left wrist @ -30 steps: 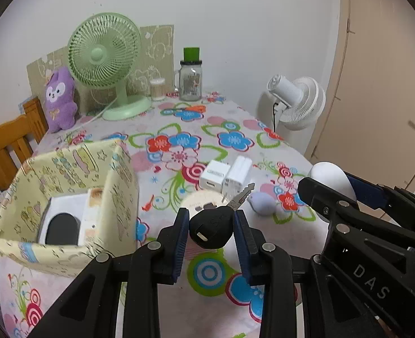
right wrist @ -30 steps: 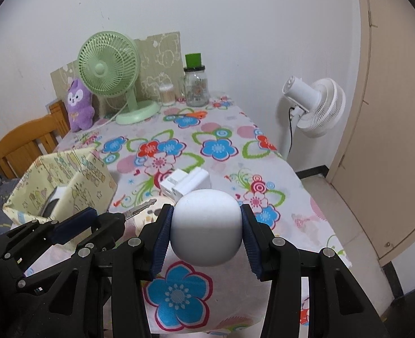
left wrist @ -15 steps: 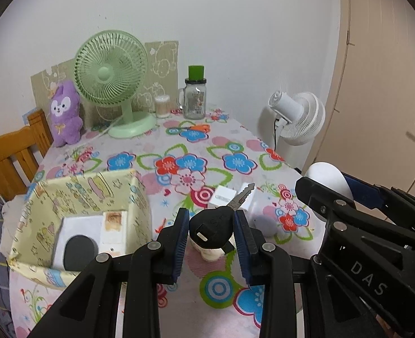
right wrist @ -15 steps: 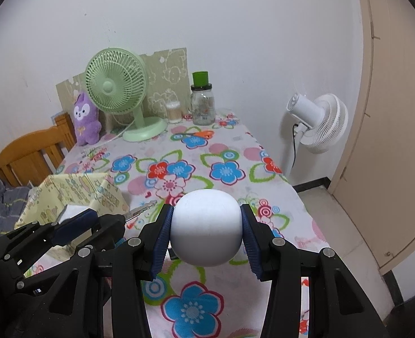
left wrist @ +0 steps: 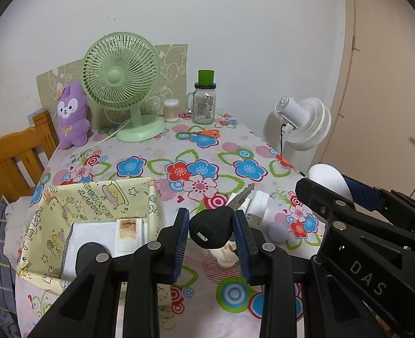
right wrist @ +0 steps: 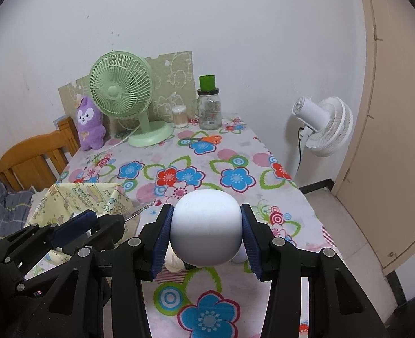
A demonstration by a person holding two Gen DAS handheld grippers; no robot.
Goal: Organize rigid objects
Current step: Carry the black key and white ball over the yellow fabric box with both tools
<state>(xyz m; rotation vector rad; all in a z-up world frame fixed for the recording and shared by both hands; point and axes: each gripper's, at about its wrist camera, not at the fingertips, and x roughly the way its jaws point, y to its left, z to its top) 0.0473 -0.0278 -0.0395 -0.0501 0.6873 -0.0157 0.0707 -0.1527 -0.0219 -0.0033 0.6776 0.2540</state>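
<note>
A black-headed key (left wrist: 211, 228) is clamped in the left gripper (left wrist: 211, 232), above the floral table (left wrist: 235, 152), its blade aimed away. A white rounded object (right wrist: 206, 226) is pinched in the right gripper (right wrist: 206, 232). Left of the key, a yellow patterned box (left wrist: 100, 197) is seen. Beyond the key, white chargers (left wrist: 259, 205) lie, and a green fan (left wrist: 121, 77) stands farthest.

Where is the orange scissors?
In both wrist views, the orange-handled scissors lie flat at the far end of the flowered tablecloth, just in front of the glass jar with the green lid, right of the green desk fan's base.
</note>
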